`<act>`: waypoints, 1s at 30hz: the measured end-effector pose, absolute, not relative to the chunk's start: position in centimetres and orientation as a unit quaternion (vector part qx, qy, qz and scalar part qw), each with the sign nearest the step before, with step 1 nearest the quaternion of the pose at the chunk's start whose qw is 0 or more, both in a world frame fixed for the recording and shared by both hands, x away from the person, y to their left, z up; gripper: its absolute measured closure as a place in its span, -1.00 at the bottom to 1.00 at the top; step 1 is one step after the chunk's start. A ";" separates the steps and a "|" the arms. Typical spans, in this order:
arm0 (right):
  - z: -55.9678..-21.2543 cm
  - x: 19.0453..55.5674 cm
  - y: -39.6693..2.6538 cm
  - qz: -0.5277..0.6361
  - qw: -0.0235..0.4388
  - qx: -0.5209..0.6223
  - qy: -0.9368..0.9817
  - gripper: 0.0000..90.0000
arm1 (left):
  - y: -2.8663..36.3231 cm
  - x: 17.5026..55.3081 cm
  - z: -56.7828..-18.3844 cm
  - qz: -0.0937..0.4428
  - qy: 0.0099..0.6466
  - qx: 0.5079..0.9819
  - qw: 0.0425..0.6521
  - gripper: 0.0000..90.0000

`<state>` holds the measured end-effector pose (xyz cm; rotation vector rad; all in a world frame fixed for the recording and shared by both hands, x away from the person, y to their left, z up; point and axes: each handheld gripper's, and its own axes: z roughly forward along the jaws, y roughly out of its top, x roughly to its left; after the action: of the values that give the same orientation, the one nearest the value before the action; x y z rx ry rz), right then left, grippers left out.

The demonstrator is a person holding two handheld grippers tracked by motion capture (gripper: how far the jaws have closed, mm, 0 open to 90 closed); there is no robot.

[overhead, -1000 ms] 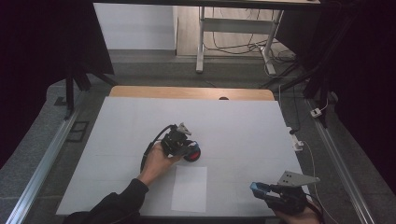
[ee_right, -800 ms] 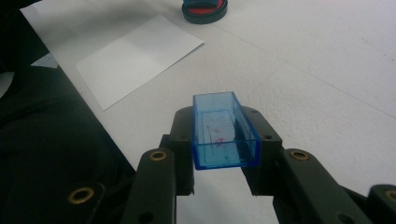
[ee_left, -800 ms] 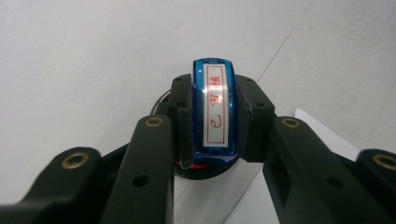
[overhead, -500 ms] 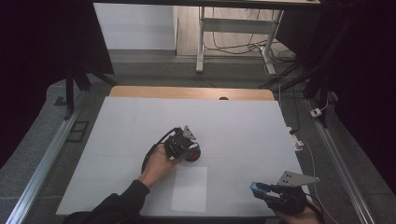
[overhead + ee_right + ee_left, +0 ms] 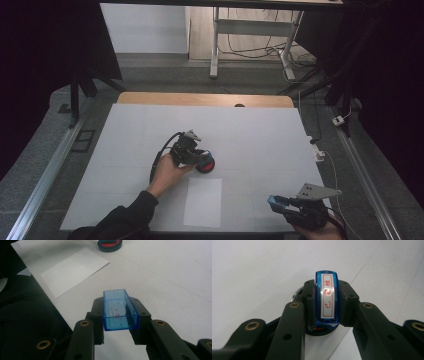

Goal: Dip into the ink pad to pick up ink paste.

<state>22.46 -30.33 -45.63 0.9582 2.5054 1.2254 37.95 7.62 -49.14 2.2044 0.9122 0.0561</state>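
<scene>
Left gripper (image 5: 324, 302) clamped on blue stamp (image 5: 326, 297), directly over red ink pad (image 5: 206, 163). Right gripper (image 5: 120, 315) clamping blue cap (image 5: 120, 311). Since earlier, stamp lowered slightly onto pad.

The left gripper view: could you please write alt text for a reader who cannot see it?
Two black jaws of the left gripper are closed on a blue transparent plastic stamp with a white label printed in red characters. The stamp stands over a round black ink pad with a red inside, on a white table.
</scene>
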 end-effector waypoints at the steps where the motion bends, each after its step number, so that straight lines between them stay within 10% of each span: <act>1: -45.6 22.5 -30.3 0.414 0.096 0.323 0.846 0.52 | 7.7 38.0 -49.2 0.019 0.357 0.857 0.371 0.58; 30: -45.6 22.4 -30.3 0.415 0.096 0.322 0.846 0.52 | 6.5 36.9 -48.8 0.075 0.330 0.873 0.351 0.57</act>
<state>22.45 -30.35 -45.62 0.9530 2.5072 1.2284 36.88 6.52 -48.80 2.2602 0.8540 0.1936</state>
